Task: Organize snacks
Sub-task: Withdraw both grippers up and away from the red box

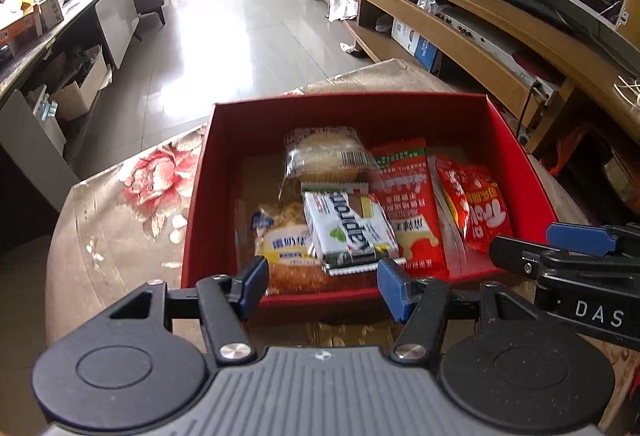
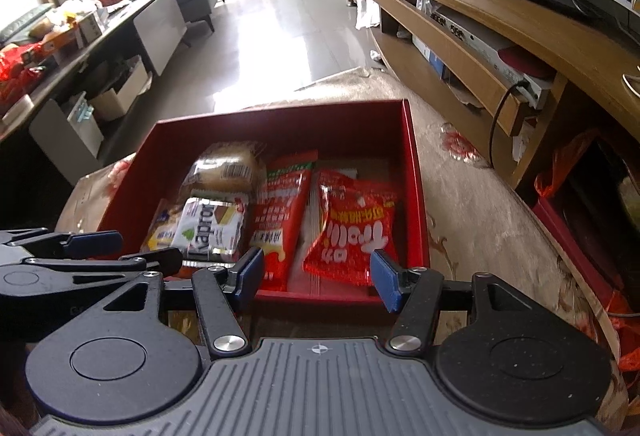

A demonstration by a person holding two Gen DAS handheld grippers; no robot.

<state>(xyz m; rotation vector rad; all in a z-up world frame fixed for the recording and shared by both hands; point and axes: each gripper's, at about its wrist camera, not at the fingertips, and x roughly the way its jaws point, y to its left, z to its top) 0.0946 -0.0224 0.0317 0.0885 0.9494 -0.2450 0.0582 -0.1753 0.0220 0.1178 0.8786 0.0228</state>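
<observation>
A red box [image 1: 352, 112] [image 2: 280, 120] stands on the floral table and holds several snacks: a clear-wrapped bun [image 1: 326, 156] [image 2: 228, 166], a white Kapron wafer pack [image 1: 350, 232] [image 2: 210, 228], a yellow cake pack [image 1: 286, 256] [image 2: 162, 232], a tall red packet [image 1: 408, 204] [image 2: 280, 220] and a red candy bag [image 1: 476, 208] [image 2: 354, 230]. My left gripper [image 1: 322, 286] is open and empty at the box's near wall, before the wafer pack. My right gripper [image 2: 316, 278] is open and empty at the near wall, before the candy bag. The right gripper also shows in the left wrist view [image 1: 560, 248].
The table wears a floral cloth [image 1: 132, 204] [image 2: 480, 204]. A wooden TV stand [image 1: 460, 16] [image 2: 500, 20] with a television runs along the right. A dark counter [image 1: 48, 36] with boxes lies left. Tiled floor [image 1: 240, 36] stretches beyond the table.
</observation>
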